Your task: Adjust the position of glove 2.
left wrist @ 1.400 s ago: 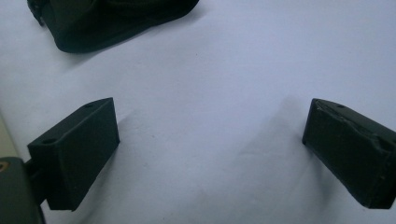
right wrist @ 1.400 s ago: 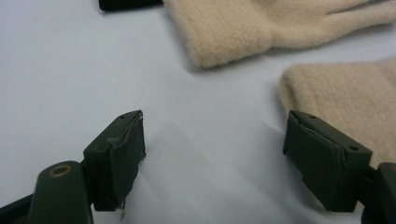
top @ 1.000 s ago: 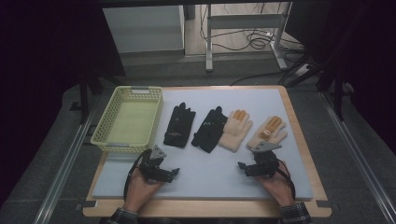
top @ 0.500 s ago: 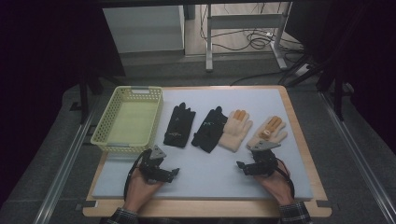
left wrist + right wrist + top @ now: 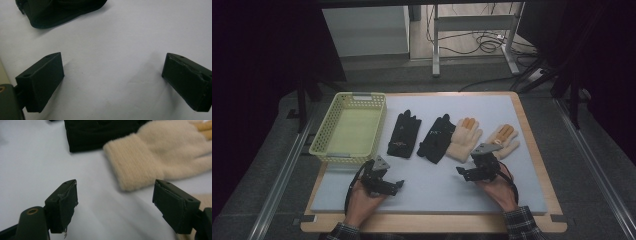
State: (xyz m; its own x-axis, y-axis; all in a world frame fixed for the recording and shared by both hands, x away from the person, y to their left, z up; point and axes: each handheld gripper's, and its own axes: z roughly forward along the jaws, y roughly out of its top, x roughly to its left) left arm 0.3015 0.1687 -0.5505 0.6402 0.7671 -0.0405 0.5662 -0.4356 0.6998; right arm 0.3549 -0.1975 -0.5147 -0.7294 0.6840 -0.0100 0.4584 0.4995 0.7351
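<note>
a pale mat covers the wooden bench, with cables on the dim floor at 12 o'clock. a yellow basket sits at 10 o'clock, two black gloves mid-mat. the right gripper gapes empty just short of the cream glove; the left gripper hangs released over bare mat.

The front strip of the pale mat is bare between the left gripper and the right gripper, so a hand can slide across there. Farther back, four gloves lie side by side: two black gloves and two cream gloves, with thin gaps between some and the middle two touching. The yellow basket walls off the back left corner, and the cream cuff lies just ahead of the right gripper's wide jaws.
</note>
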